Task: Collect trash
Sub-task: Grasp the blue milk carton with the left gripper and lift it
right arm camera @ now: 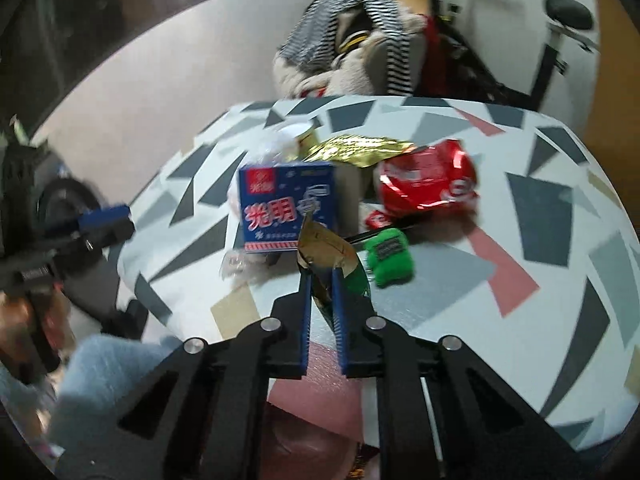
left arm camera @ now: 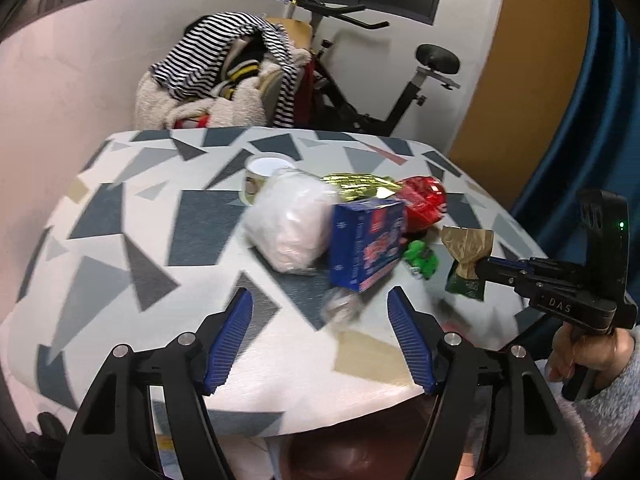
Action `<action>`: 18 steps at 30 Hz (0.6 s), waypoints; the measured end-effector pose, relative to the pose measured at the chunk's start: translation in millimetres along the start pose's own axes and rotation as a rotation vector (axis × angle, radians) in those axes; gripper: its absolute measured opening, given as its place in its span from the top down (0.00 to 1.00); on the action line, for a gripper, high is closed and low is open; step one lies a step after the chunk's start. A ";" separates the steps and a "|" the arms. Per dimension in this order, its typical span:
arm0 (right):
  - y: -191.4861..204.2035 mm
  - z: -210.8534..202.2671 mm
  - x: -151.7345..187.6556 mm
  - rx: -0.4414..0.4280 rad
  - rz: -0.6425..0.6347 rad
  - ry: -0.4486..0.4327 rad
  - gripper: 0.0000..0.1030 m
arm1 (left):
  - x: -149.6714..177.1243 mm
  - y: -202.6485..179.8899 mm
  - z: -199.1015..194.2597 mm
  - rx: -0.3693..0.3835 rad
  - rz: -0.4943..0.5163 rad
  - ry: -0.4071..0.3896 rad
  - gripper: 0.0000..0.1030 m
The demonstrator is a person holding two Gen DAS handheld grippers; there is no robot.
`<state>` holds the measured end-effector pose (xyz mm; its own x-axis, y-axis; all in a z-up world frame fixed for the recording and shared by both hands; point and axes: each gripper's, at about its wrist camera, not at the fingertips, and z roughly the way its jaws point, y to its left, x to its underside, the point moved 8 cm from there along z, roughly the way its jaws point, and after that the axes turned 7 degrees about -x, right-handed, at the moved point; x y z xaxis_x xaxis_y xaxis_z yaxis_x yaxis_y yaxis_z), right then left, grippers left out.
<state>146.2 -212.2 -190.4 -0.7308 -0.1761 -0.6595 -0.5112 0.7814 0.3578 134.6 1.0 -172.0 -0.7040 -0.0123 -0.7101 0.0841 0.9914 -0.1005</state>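
A heap of trash lies on the patterned table [left arm camera: 140,220]: a white plastic bag [left arm camera: 288,216], a blue carton [left arm camera: 368,240] [right arm camera: 288,208], a gold wrapper [left arm camera: 360,184] [right arm camera: 356,150], a red wrapper [left arm camera: 424,200] [right arm camera: 428,180], a small green piece [left arm camera: 420,258] [right arm camera: 390,258] and a paper cup [left arm camera: 260,176]. My right gripper [right arm camera: 320,276] [left arm camera: 480,268] is shut on a gold-and-green wrapper [right arm camera: 324,248] [left arm camera: 468,256], held above the table right of the carton. My left gripper [left arm camera: 320,300] stands open near the front edge, with crumpled clear plastic [left arm camera: 340,306] lying loose by its tips.
Behind the table a chair piled with striped and fleecy clothes [left arm camera: 224,80] stands beside an exercise bike [left arm camera: 400,92]. A blue curtain [left arm camera: 580,140] hangs at the right. A hand in a grey sleeve [left arm camera: 592,360] holds the right gripper's handle.
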 end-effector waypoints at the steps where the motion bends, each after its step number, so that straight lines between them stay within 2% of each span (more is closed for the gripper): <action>1: -2.1 -2.7 0.6 0.008 0.009 -0.003 0.87 | -1.8 -4.0 4.5 0.018 -0.001 0.004 0.34; 7: -13.9 -9.2 1.5 0.031 0.027 -0.005 0.88 | -15.9 -26.1 47.8 0.112 0.009 0.054 0.36; 14: -19.8 -10.3 -0.2 0.030 0.031 -0.013 0.88 | -30.7 -27.1 101.7 0.123 0.010 0.107 0.36; 18: -19.5 -11.1 -2.0 0.024 0.023 -0.015 0.88 | -33.8 -27.7 113.1 0.152 -0.002 0.120 0.36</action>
<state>152.7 -233.7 -188.7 -0.7353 -0.1486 -0.6613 -0.4827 0.7996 0.3571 235.8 -40.7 -224.0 -0.7826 0.0103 -0.6225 0.1814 0.9603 -0.2121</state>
